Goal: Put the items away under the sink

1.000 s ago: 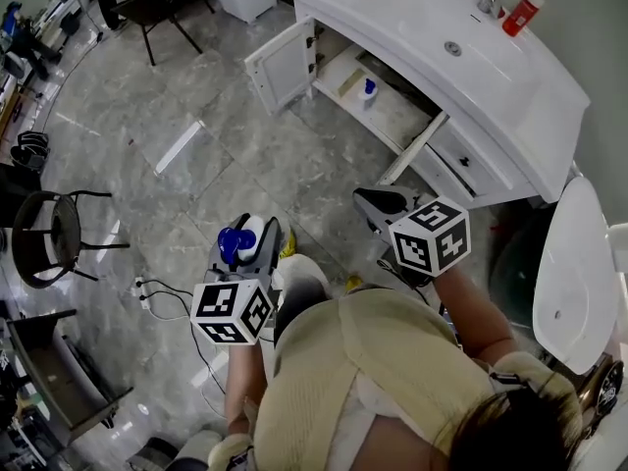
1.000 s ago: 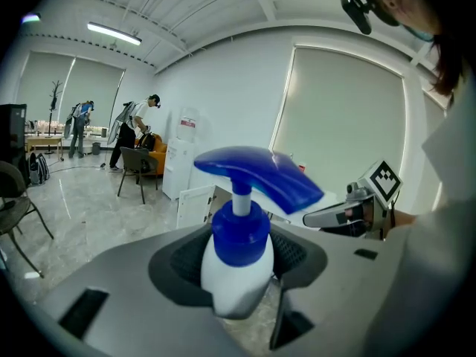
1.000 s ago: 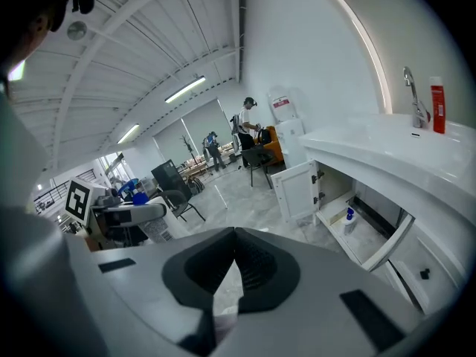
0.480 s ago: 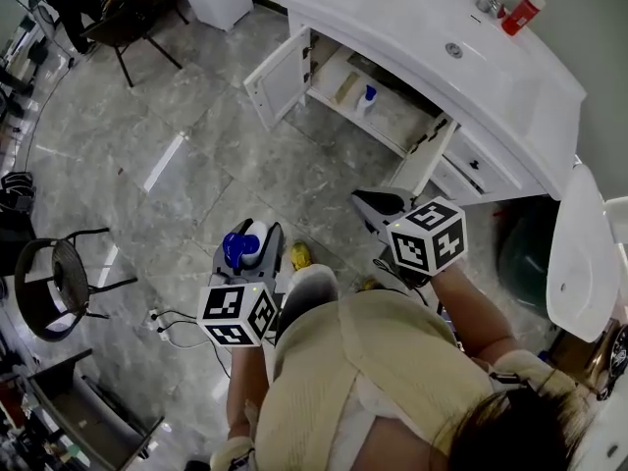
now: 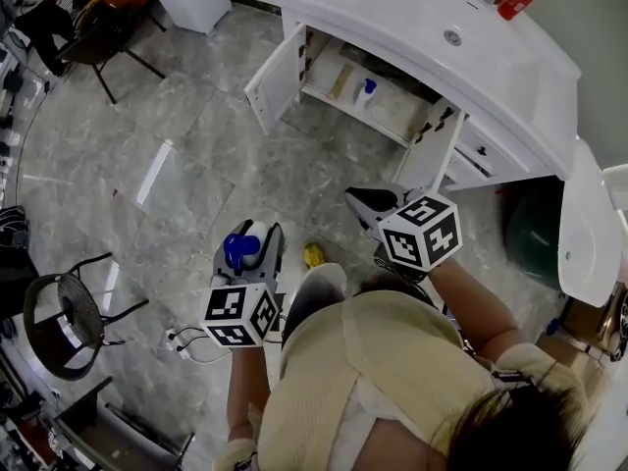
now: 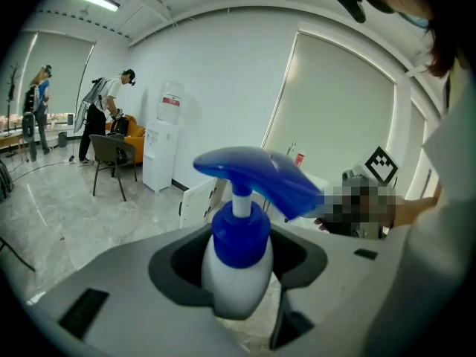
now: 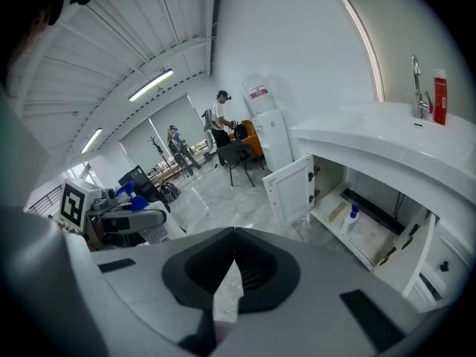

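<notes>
We are gripping the pump bottle (image 6: pixel 229 277), probably light, slick plastic, below its blue collar (image 6: pixel 239 233) in the left tool (image 6: pixel 239 292), well apart from the under-sink cabinet (image 5: pixel 391 118); right tool (image 7: pixel 230 272) hanging clenched, empty.

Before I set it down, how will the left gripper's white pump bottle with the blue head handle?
The white pump bottle looks rigid, smooth plastic, so it may slip in the jaws. Its wide blue pump head overhangs sideways; it could tip when released.

- Beige top (image 5: pixel 373 381), creased and loose.
- Pale trousers (image 5: pixel 316 285), yellow shoe (image 5: pixel 314 255) (just the toe shows).
- Left gripper (image 5: pixel 253 235) and right gripper (image 5: pixel 365 202): grey shells, dark-lined jaws, cubes of black-and-white square markers.
</notes>
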Tool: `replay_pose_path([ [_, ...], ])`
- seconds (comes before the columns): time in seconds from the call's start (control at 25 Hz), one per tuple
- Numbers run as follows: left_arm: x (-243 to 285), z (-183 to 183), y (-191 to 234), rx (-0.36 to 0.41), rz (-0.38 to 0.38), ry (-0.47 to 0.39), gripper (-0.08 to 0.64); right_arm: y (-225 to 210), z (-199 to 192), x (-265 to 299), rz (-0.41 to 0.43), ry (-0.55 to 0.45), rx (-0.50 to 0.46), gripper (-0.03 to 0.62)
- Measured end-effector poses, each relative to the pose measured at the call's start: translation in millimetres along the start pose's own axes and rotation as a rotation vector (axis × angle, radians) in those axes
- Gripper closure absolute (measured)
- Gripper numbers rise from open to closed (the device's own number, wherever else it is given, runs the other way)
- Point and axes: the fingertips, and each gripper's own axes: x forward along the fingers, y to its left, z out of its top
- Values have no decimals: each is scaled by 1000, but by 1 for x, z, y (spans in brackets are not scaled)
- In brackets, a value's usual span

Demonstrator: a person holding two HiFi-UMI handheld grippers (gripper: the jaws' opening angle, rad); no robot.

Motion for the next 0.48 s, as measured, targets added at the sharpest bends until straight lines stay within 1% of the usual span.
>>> replay_pose_path([
  [0.2, 11, 2, 21, 12, -21, 18, 330, 3, -4, 9, -33, 22, 24, 566],
  [0.36, 25, 4, 25, 2, -42, 29, 330, -7, -7, 15, -49, 49, 41, 566],
  [0.48, 36, 4, 26, -7, -47, 43, 330, -16, -3, 22, -47, 53, 45, 566],
])
